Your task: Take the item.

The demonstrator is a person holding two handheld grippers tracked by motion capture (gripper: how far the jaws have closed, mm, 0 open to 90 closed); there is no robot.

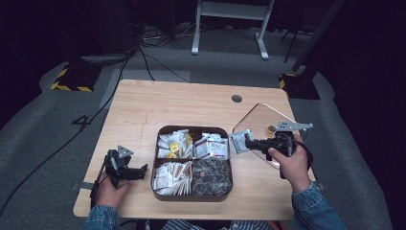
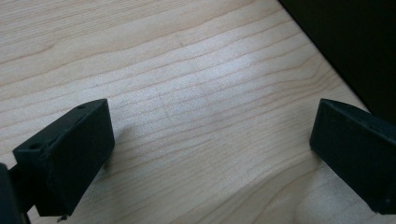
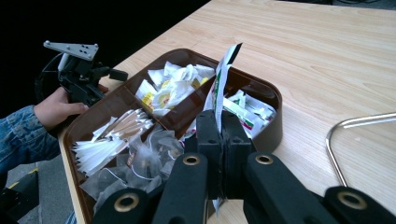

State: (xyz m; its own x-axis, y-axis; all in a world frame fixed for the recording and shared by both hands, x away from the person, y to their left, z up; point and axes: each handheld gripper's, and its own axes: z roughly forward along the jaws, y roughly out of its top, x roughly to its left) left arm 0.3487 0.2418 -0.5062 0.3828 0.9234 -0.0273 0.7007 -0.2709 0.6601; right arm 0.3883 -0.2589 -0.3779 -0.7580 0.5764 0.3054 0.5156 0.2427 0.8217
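A flat packet (image 3: 223, 79) stands pinched upright in the closed right gripper (image 3: 219, 135), just right of the brown tray (image 1: 192, 196) and over the clear lid (image 1: 261, 115). The left gripper (image 1: 139, 171) rests open beside the tray's left wall. Bare wooden table (image 1: 158, 103) stretches toward its far edge; grey carpet surrounds it.

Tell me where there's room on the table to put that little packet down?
The widest bare wood lies behind the brown tray. The strip between the tray and the left tool is narrow. The clear plate under the right tool, which pinches the packet, looks mostly bare. The tray's four sections are crowded.
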